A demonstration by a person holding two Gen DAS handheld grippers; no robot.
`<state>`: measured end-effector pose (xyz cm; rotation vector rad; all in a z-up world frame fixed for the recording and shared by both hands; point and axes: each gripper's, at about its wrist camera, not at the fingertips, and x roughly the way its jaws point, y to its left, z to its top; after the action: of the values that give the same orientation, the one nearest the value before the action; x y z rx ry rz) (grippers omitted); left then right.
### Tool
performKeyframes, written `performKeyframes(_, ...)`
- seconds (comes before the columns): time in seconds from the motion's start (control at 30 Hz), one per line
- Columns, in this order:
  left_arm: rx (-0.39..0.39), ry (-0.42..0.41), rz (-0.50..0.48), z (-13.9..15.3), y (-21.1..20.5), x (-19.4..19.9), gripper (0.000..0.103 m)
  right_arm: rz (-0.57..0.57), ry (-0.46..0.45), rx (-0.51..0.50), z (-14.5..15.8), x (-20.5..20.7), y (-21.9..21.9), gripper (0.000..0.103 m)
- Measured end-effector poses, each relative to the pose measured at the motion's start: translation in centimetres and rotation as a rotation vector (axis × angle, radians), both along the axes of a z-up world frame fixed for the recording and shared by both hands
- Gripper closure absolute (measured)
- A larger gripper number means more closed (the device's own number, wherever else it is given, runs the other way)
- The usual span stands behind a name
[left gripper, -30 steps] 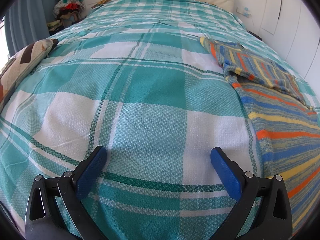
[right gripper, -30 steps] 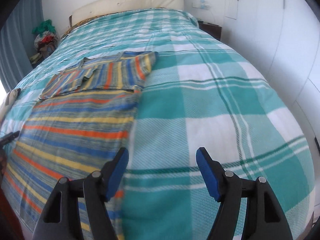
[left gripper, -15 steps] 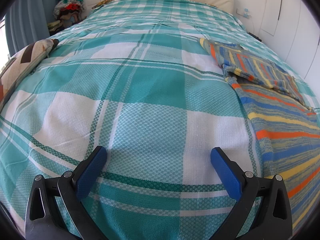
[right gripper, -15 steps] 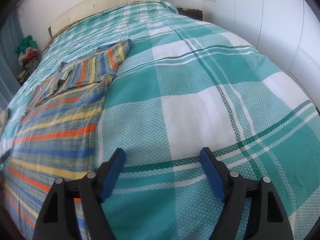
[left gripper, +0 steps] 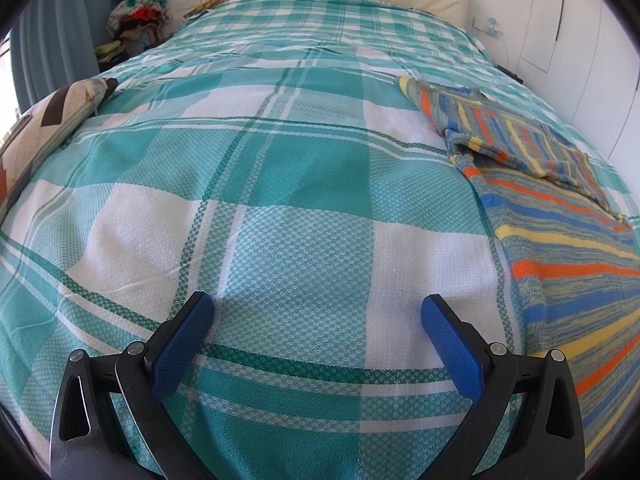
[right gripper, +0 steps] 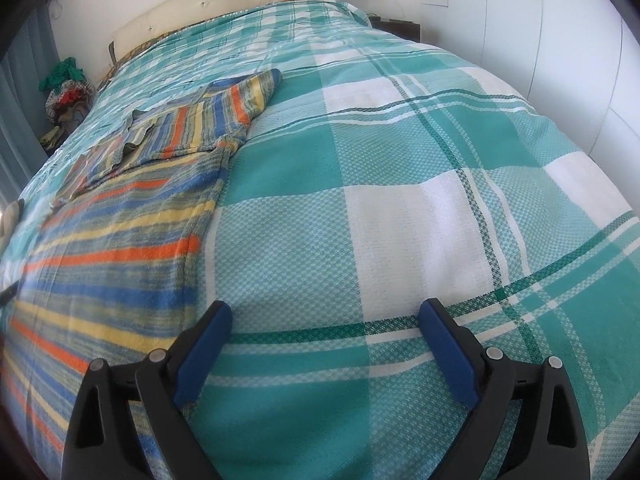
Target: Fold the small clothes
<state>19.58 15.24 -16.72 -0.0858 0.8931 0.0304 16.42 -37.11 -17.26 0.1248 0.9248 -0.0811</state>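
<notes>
The striped blue, orange and yellow knit garment (right gripper: 120,240) lies flat on the teal-and-white checked bedspread (right gripper: 400,208), long axis toward the cream padded headboard (right gripper: 224,4). It sits between my grippers. My right gripper (right gripper: 326,330) looks nearer; my left gripper (left gripper: 318,320) too gapes empty. Nothing obstructs.

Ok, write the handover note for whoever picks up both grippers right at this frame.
Left gripper: open, empty, over bare bedspread.
Right gripper: open, empty, also over bedspread, just right of the garment.
Striped garment: lies flat on the bed between the two grippers, both sleeves already folded in across the chest.
Done: sleeve folds.
Left: likely grip the near hem and fold the body up; neither gripper touches the garment yet.
</notes>
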Motion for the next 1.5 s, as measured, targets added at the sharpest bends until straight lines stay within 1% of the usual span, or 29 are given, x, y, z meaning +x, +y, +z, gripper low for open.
performKeyframes(0.23,0.0,0.0,0.0,-0.01,-0.01,-0.01,0.0,0.006,0.001,-0.003,-0.06,0.05,0.18,0.006)
performKeyframes(1.5,0.0,-0.001,0.001,-0.04,0.04,-0.01,0.0,0.006,0.002,-0.004,-0.08,-0.06,0.3,0.004)
